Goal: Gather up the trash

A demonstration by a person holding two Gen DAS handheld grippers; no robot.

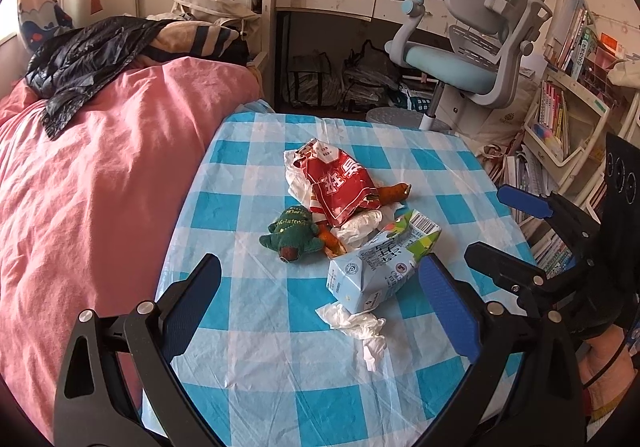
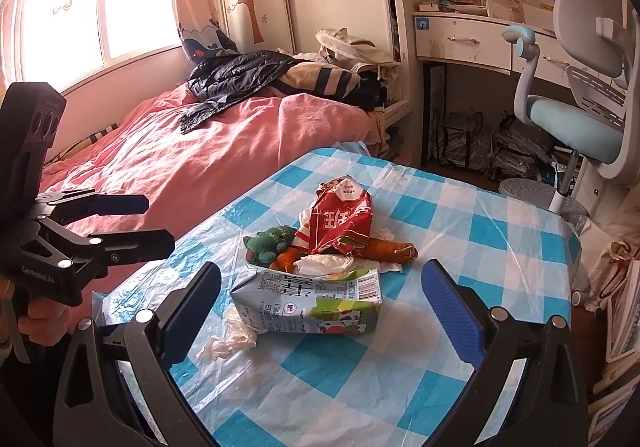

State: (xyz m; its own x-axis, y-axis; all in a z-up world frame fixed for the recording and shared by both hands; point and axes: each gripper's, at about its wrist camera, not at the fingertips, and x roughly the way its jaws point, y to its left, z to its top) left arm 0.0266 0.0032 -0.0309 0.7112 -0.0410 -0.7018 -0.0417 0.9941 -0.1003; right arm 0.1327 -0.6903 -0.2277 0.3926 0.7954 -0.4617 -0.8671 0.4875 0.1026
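A pile of trash lies on the table with the blue-and-white checked cloth [image 1: 280,387] [image 2: 400,387]. A crushed light-blue milk carton [image 1: 380,259] [image 2: 312,303] lies nearest. A crumpled white tissue [image 1: 360,327] [image 2: 230,341] sits beside it. Behind are a torn red snack bag [image 1: 340,183] [image 2: 340,223], more white tissue [image 1: 360,225] [image 2: 324,263], a green plush toy [image 1: 292,235] [image 2: 266,241] and an orange plush piece [image 1: 394,193] [image 2: 388,249]. My left gripper [image 1: 320,311] [image 2: 160,222] is open, short of the pile. My right gripper [image 2: 320,311] [image 1: 486,221] is open, with the carton just ahead between its fingers.
A bed with a pink cover [image 1: 100,187] [image 2: 224,143] adjoins the table's left edge, a black jacket [image 1: 88,59] on it. A grey-and-blue desk chair [image 1: 472,59] [image 2: 580,107] and a desk stand beyond. Book shelves [image 1: 560,119] crowd the right.
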